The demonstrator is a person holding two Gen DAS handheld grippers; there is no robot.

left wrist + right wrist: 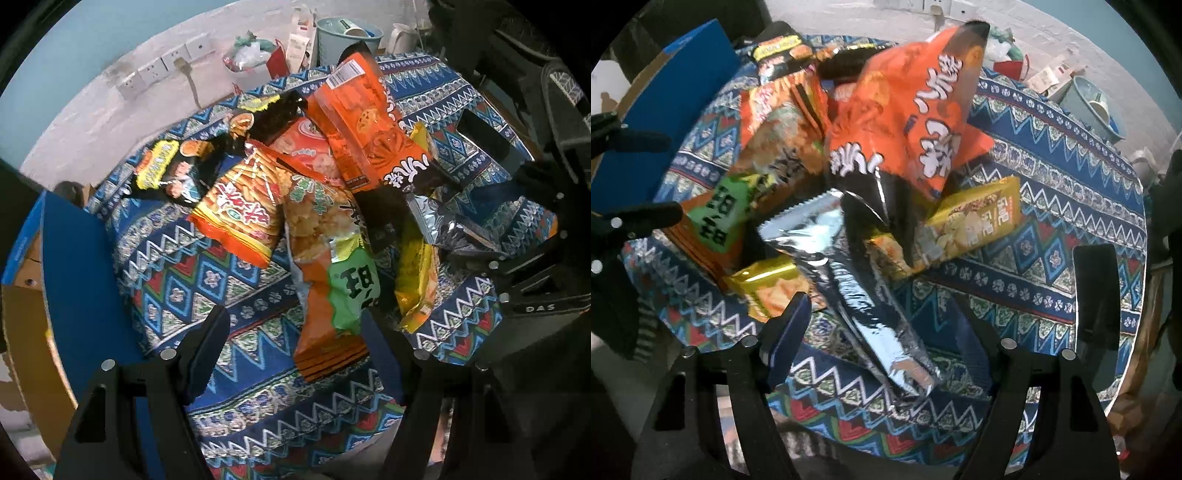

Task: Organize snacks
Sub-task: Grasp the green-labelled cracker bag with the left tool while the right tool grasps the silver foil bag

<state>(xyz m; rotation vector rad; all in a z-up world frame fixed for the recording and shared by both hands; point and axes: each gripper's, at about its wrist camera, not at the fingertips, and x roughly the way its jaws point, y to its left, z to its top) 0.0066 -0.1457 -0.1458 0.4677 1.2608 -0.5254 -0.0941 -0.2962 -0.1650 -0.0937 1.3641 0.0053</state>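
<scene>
Both fingers [295, 332] [882, 325] spread, downward over snacks [325, 229]

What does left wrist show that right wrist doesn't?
Left only: the wall sockets and the striped orange chip bag face-on. Right only: the yellow box and the silver foil bag full length, between the open right gripper fingers. Both: the patterned cloth, the green-label bag, the blue bin, and the open left gripper.
</scene>
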